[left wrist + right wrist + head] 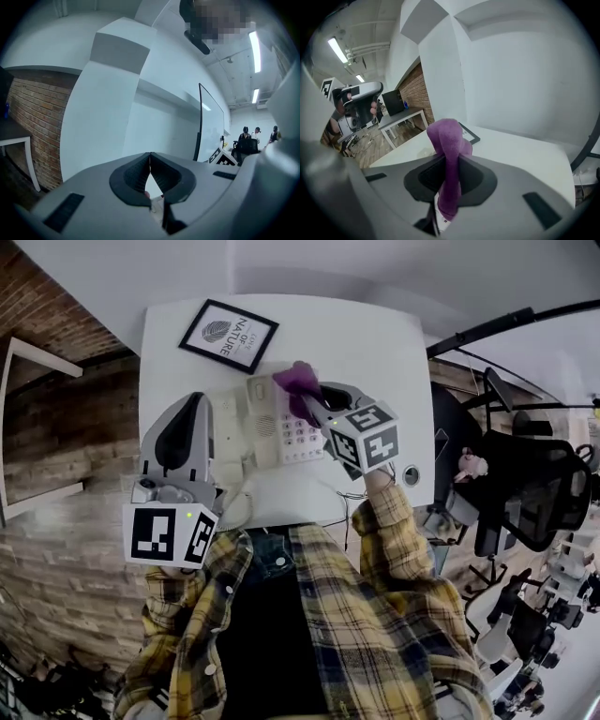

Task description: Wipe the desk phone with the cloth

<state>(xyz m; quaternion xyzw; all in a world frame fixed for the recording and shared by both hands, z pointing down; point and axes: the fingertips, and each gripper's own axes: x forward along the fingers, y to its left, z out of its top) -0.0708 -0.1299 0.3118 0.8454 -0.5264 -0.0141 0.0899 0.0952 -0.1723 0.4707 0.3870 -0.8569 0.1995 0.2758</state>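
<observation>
Your right tool [449, 161] was clamped on the purple cloth [447, 136], a soft, light fold that would likely flop and bunch unless gripped near its middle. It hung over the desk phone [265, 423] on the white worktop [375, 343]; contact with the keypad [300, 434] could not be judged. Your left tool [150, 157], pinched closed and empty, hid the phone's handset side. That light plastic body would probably slide.

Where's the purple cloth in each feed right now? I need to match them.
Head view: cloth upper centre, over the desk phone's far end, in the right claw.
Left gripper view: not in it.
Right gripper view: centre, pinched between the jaws.
Shared landmark: framed print, in head and right gripper views.
</observation>
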